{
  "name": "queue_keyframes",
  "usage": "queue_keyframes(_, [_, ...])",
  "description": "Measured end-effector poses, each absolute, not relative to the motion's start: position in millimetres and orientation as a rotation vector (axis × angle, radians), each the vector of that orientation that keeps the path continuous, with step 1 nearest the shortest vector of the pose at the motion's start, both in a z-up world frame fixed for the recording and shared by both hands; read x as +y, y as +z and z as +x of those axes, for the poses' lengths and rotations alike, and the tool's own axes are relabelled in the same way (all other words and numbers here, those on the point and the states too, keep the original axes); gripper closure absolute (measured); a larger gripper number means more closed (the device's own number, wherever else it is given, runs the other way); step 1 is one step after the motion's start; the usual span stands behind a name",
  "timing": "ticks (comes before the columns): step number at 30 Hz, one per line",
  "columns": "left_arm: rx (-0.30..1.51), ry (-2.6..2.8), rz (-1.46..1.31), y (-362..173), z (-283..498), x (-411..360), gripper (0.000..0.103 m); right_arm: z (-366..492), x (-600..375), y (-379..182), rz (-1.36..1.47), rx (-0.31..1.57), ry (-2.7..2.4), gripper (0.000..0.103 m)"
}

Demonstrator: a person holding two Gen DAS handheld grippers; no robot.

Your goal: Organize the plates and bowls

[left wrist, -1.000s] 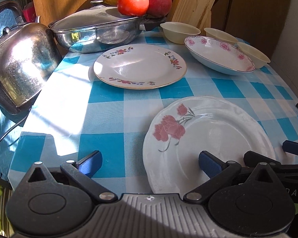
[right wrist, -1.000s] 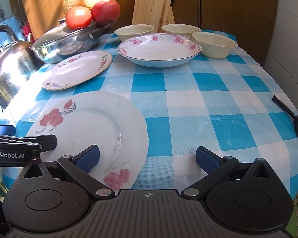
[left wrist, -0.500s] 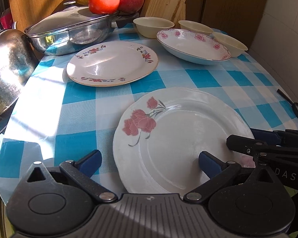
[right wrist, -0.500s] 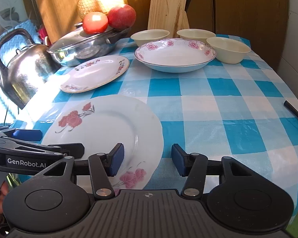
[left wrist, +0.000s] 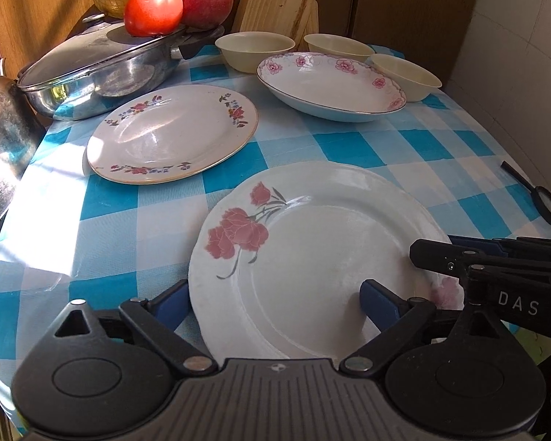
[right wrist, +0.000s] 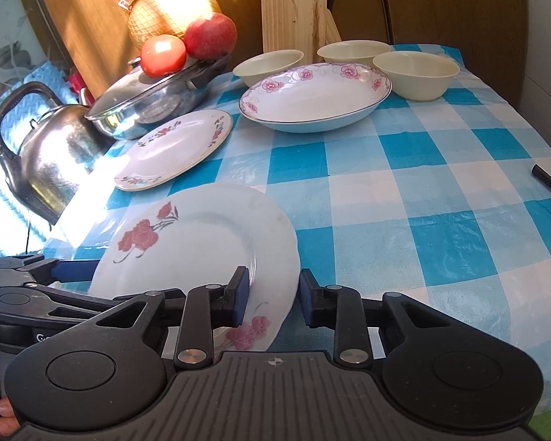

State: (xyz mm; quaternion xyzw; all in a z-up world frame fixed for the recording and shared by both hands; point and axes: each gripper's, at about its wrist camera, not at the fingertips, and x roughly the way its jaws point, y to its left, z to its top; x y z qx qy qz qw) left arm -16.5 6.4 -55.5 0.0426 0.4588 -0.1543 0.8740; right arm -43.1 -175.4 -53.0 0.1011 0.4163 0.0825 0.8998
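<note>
A large white plate with red roses (left wrist: 323, 242) lies at the table's near edge, also in the right wrist view (right wrist: 202, 242). My left gripper (left wrist: 272, 301) is open, its fingers astride the plate's near left part. My right gripper (right wrist: 272, 294) has closed to a narrow gap around the plate's right rim, with its fingers on either side; contact is unclear. A smaller floral plate (left wrist: 172, 132) lies behind. A deep pink-flowered dish (left wrist: 330, 84) and three cream bowls (left wrist: 253, 49) stand at the back.
A lidded steel pan (left wrist: 103, 73) with a tomato and an apple on it stands at the back left, and a kettle (right wrist: 55, 154) at the left edge. A wooden knife block (right wrist: 294, 3) stands behind the bowls. A black magnifier (left wrist: 543, 202) lies at the right edge.
My right gripper narrowed from wide open to a small gap around the rose plate's rim. The left gripper slid further right over the plate. The plate now looks tilted.
</note>
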Motion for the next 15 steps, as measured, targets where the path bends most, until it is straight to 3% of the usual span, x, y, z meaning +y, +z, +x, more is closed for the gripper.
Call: queue_keyframes(15, [0.883,-0.356,0.202,-51,8,-37,0.019,-24,-208,-48,0.223,0.814,0.037,0.067])
